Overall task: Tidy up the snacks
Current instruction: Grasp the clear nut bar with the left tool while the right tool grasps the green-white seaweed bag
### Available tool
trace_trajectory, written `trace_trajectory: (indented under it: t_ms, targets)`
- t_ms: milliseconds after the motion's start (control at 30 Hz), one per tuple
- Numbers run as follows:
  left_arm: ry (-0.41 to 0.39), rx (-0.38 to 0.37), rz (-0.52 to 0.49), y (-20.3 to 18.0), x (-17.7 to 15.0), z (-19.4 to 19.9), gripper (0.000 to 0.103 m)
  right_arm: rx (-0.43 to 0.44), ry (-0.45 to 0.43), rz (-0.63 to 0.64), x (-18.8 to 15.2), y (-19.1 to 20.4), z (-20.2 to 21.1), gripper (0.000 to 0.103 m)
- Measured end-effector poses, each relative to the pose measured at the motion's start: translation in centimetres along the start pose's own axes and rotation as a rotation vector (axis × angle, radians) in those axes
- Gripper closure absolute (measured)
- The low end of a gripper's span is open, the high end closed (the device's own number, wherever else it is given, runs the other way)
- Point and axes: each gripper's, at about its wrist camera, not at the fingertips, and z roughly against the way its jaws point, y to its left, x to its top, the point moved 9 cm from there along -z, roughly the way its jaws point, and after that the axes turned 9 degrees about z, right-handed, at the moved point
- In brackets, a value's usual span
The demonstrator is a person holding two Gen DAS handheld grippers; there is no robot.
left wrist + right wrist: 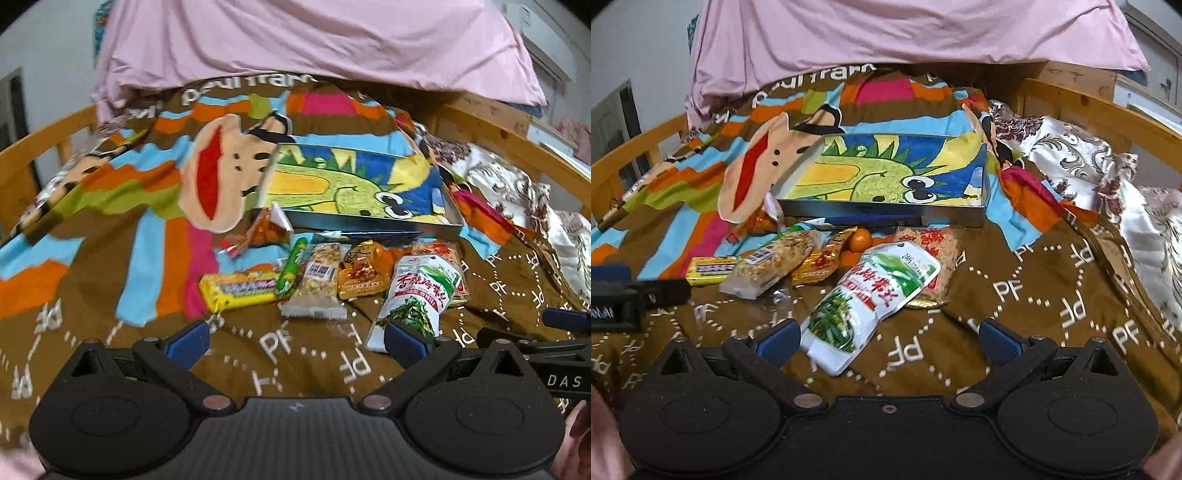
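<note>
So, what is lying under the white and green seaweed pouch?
The seaweed pouch overlaps a clear bag of pale orange snacks, with a gold edge below. How far these continue beneath it is covered.

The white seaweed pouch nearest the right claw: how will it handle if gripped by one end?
The pouch looks like glossy film, so probably slippery. It already bends over the packets beneath it, so it would likely droop. It lies fairly flat, suggesting it is light.
</note>
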Motion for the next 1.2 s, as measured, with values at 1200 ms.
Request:
trace_trajectory:
  t_ms: [1200]
  targets:
    - [0.102, -0.235, -0.165, -3.5, 3.7, -13.0, 0.03, -0.094, -0.021, -0.008, 1.1, 2.6, -9.3, 0.016]
